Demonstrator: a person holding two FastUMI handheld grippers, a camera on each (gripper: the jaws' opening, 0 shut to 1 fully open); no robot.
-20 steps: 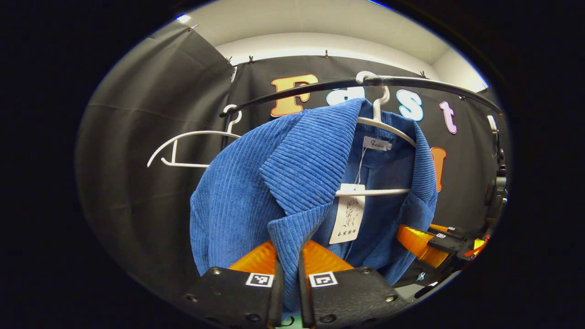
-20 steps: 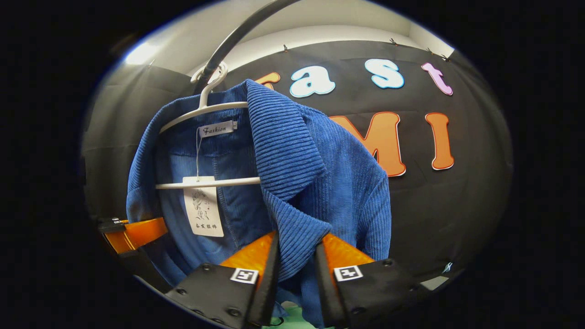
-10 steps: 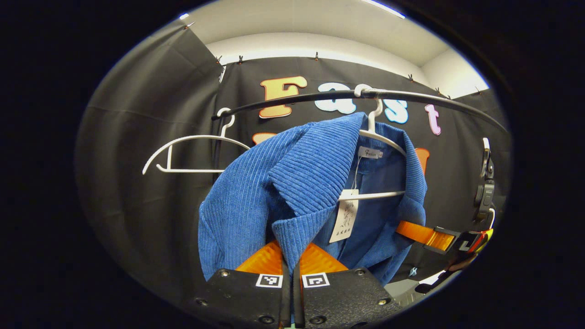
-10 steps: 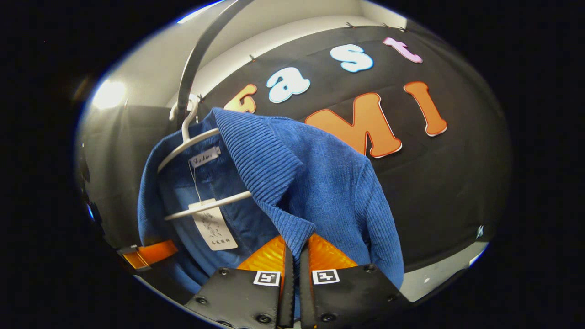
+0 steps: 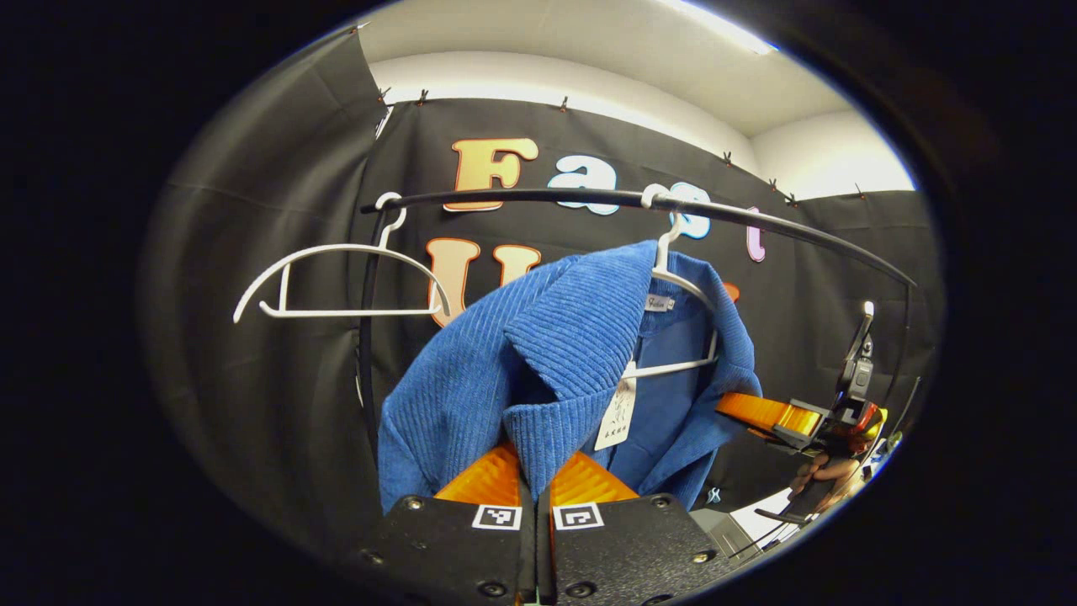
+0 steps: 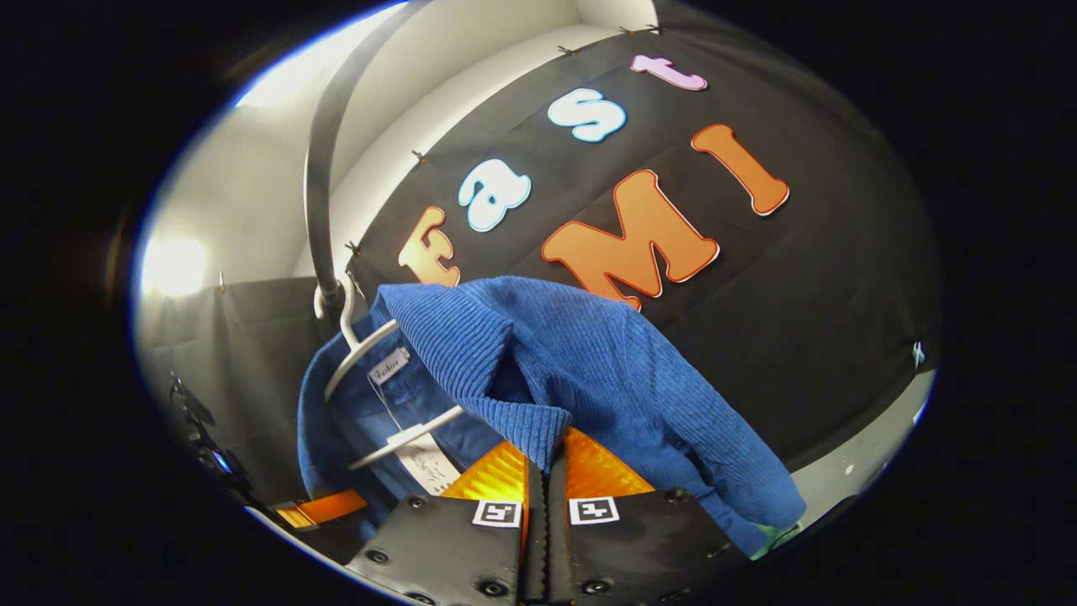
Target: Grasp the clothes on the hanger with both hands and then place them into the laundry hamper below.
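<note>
A blue corduroy jacket (image 5: 471,370) hangs on a white hanger (image 5: 673,278) hooked over a dark rail (image 5: 589,198). My left gripper (image 5: 536,471) is shut on the jacket's lapel edge at the bottom of the left gripper view. The right gripper (image 5: 757,412) shows there at the jacket's far side, held by a hand (image 5: 820,475). In the right gripper view the jacket (image 6: 589,370) is pulled outward and the right gripper (image 6: 547,467) is shut on its other lapel. The hanger (image 6: 362,353) still carries the collar. A paper tag (image 5: 616,412) dangles inside.
An empty white hanger (image 5: 336,282) hangs on the rail to the left of the jacket. A vertical rack post (image 5: 366,337) stands behind it. Black cloth walls close in the back and sides. A pale floor strip (image 6: 867,454) shows at the lower right.
Both grippers closed fully onto the lapels and drew back from the rail, pulling the jacket front outward. The right gripper view has tilted, and the jacket looks smaller and lower.
</note>
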